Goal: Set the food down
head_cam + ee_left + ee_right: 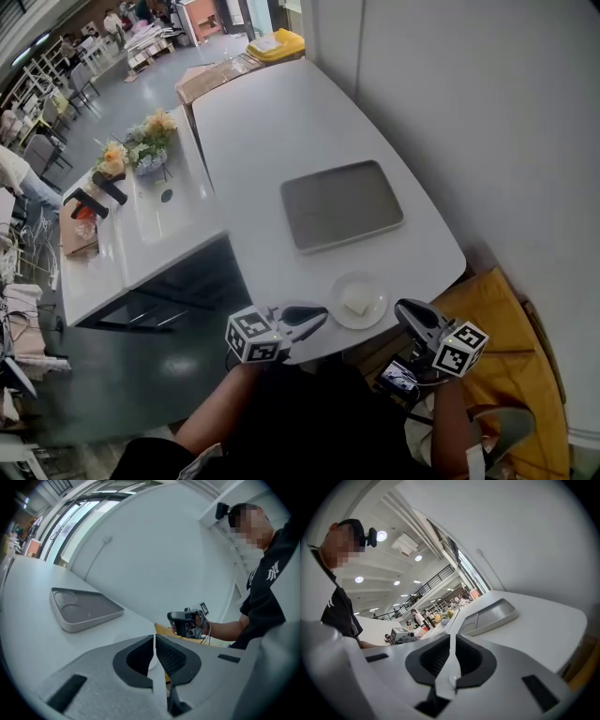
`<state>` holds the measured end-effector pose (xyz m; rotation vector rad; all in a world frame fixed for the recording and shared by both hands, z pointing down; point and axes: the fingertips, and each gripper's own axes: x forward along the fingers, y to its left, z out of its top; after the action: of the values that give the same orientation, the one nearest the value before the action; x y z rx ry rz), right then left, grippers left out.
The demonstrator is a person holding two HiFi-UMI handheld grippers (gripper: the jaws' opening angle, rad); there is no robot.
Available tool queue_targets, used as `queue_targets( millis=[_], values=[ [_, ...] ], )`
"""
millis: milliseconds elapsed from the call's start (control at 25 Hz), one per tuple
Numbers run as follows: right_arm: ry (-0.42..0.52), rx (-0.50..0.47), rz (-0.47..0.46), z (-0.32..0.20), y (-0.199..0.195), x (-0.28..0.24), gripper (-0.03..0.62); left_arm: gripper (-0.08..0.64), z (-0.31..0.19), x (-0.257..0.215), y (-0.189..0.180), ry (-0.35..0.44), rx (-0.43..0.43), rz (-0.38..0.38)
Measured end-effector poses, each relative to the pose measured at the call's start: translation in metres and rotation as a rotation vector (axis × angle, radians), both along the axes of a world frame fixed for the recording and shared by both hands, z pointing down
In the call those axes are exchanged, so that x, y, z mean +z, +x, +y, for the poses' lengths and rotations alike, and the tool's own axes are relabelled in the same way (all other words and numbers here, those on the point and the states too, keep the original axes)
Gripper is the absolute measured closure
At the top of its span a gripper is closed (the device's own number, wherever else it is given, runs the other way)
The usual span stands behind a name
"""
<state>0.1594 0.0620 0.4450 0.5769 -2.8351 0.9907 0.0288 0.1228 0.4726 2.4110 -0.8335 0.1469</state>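
A pale piece of food (356,303) lies on a small white plate (373,315) near the front edge of the white table (262,122). In the head view my left gripper (319,319) hovers just left of the plate, shut and empty. At the plate's right, off the table's corner, my right gripper (405,311) is shut too, with nothing in it. The left gripper view has its jaws (154,641) pressed together, and the right gripper (187,623) shows beyond them. In the right gripper view the jaws (451,639) also meet.
A grey tray (342,204) (84,609) (490,616) lies behind the plate. A second table at the left carries flowers (141,145). A yellow box (277,45) and a cardboard box (211,77) stand at the far end. An ochre seat (506,347) is at the right, by the wall.
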Motion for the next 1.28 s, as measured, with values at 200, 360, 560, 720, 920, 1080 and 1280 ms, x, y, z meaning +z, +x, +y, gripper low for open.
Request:
queue_targets(
  millis=[200,360,560,720,920,1080,1280],
  values=[
    [-0.122,-0.03,0.061,-0.015,0.011,0.024,0.476,0.54,-0.01,0.018,-0.009,-0.153,-0.025,0.014],
    [-0.23,-0.089,0.116,-0.021,0.006,0.046,0.476,0.439,-0.011,0.04,-0.01,-0.28,-0.018,0.002],
    [-0.367,-0.099,0.212,-0.034,0.0,0.076,0.476,0.437,-0.024,0.061,-0.018,-0.415,-0.057,0.025],
    [-0.453,-0.07,0.245,-0.045,0.0,0.097,0.476,0.436,-0.029,0.083,-0.017,-0.539,-0.042,0.006],
    [-0.517,-0.109,0.3,-0.042,-0.001,0.116,0.476,0.413,-0.036,0.1,-0.015,-0.611,-0.015,-0.044],
    [-0.563,-0.139,0.361,-0.035,0.001,0.131,0.476,0.411,-0.036,0.106,-0.013,-0.655,0.008,-0.078],
    [-0.611,-0.154,0.392,-0.03,0.003,0.14,0.476,0.413,-0.039,0.108,-0.009,-0.686,0.026,-0.114]
  ],
)
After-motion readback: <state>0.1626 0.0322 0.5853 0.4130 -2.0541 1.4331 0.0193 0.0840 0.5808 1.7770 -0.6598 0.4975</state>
